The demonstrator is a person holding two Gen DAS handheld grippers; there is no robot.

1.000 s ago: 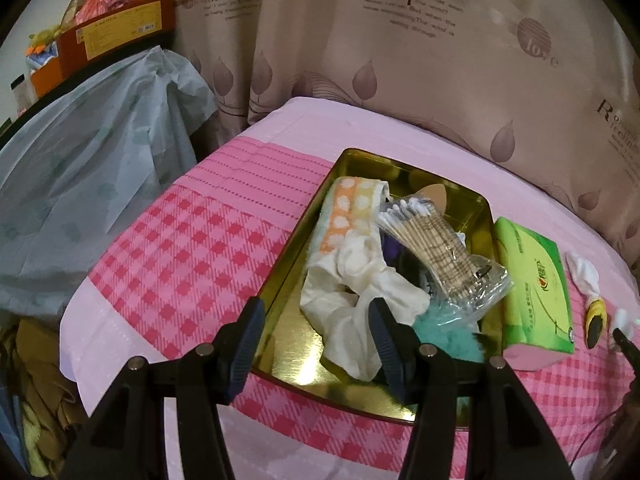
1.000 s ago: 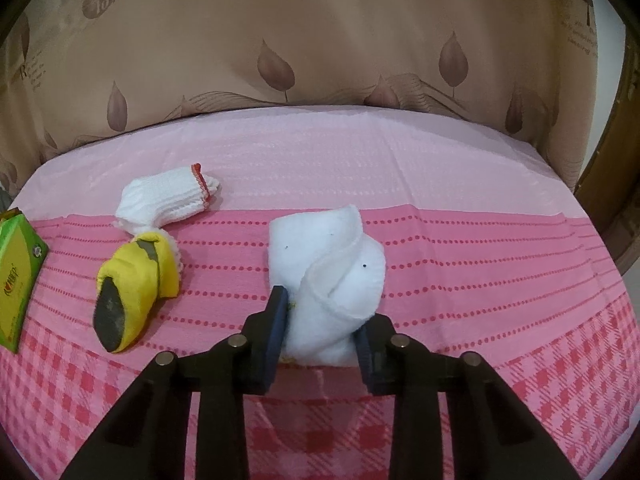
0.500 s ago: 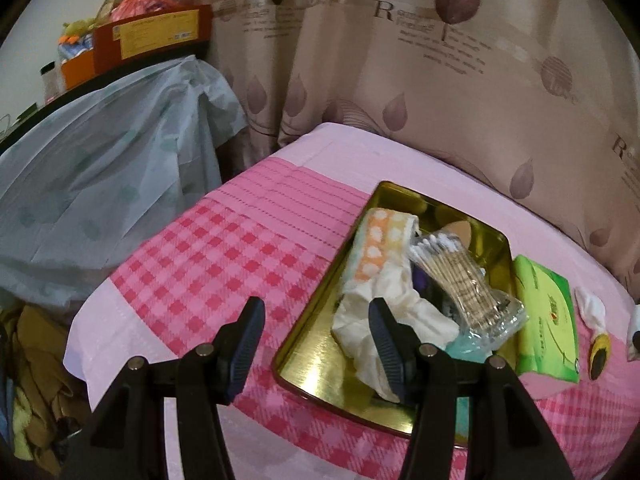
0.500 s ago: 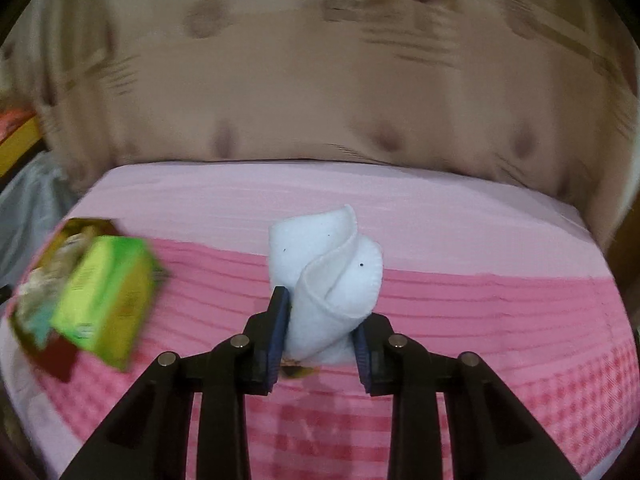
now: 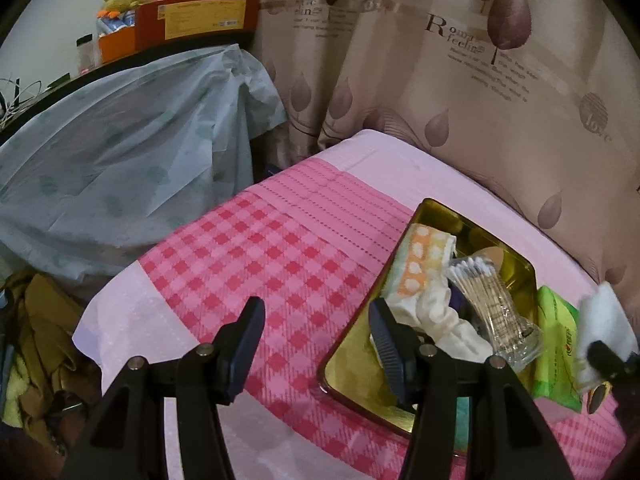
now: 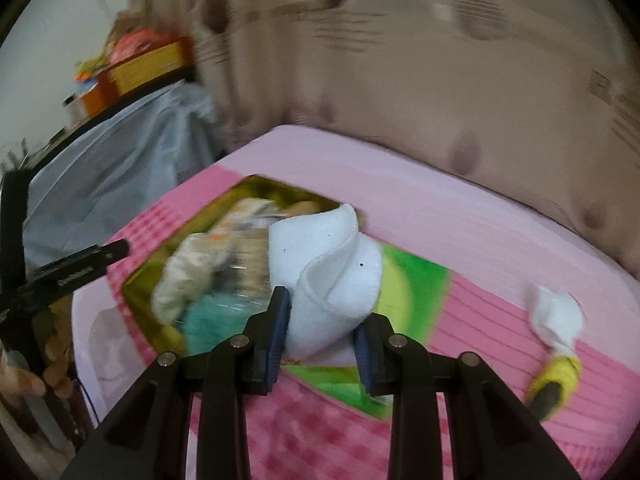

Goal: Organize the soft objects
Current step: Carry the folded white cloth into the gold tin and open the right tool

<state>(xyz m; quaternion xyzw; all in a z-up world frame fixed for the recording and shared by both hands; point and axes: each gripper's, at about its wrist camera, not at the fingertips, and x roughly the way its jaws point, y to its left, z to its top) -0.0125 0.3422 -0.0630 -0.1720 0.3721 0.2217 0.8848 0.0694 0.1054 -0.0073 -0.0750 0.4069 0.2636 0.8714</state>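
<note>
My right gripper [image 6: 320,334] is clamped on one folded white cloth [image 6: 328,276], lifted above the green tissue pack [image 6: 416,280] so it can go into the single gold tray [image 5: 352,364] of soft things. My left gripper [image 5: 316,344] hovers beside that tray, jaws apart and empty. One yellow-and-white glove [image 6: 556,344] lies on the pink tablecloth [image 5: 240,256].

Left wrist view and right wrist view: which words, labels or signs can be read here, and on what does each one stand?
"Roma", then "feeling" below it: on the curtain; its smaller lines are too small to read.
"love": in a round mark on the curtain's right part.
Red box: yellow label, text too small.
Green tissue pack: red logo, not readable.
Right wrist view: all blurred, nothing readable.
</note>
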